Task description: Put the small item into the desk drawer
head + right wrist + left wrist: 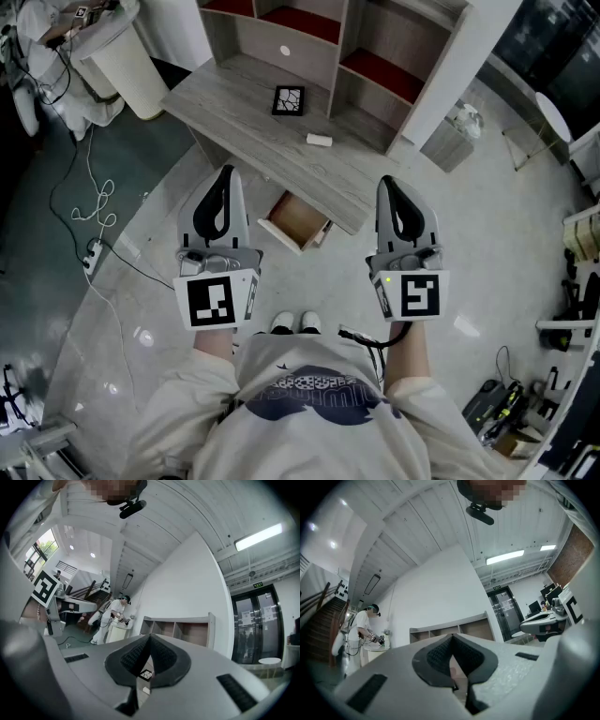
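A black patterned square (pixel 288 100) lies just in front of the shelf unit (pixel 281 42) with red-lined compartments. Far left stands a white bin (pixel 122 66); a white cable (pixel 98 202) trails over the floor (pixel 487 244) nearby.

Grey desk (pixel 244 122) with black tile (pixel 288 100), white item (pixel 319 140)

Head view looks steeply down at the desk (pixel 246 122); both gripper views face its shelves (pixel 177 629).

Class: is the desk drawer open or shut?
Open. The drawer juts out from under the front edge of the desk, and its bare wooden inside shows from above.
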The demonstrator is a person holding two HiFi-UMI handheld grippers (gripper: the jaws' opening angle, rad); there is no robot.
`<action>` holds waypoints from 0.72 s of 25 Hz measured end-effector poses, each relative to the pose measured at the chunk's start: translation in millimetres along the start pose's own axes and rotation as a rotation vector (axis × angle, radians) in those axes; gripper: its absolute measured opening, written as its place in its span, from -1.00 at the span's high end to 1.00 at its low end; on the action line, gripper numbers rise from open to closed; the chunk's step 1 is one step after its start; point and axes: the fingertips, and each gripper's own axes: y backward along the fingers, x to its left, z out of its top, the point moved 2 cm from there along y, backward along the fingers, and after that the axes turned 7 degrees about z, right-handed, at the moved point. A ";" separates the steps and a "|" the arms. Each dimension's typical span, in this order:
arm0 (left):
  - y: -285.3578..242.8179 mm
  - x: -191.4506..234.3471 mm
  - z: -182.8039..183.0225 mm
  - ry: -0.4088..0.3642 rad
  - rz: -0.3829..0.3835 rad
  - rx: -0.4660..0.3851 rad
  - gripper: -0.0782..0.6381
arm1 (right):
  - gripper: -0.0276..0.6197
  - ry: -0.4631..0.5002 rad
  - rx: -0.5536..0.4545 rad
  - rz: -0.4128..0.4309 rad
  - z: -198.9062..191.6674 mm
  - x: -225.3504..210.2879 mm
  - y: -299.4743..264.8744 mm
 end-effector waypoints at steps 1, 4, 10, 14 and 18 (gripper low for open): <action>0.6 -0.2 0.9 0.000 0.000 0.000 0.76 | 0.92 0.000 0.002 0.000 0.3 -0.2 1.0; 1.4 -0.5 2.7 0.001 0.002 0.000 0.76 | 0.92 0.002 0.007 -0.002 0.7 -1.2 3.0; 1.0 -1.6 1.4 0.003 0.002 0.001 0.76 | 0.92 0.012 0.011 -0.001 -0.9 -0.9 2.8; 0.5 -2.3 0.6 0.006 0.003 0.003 0.76 | 0.92 0.017 0.019 0.001 -2.4 -1.3 2.6; 3.6 -3.8 -4.0 0.006 0.001 0.021 0.76 | 0.92 0.008 0.034 0.000 -7.6 -0.3 5.4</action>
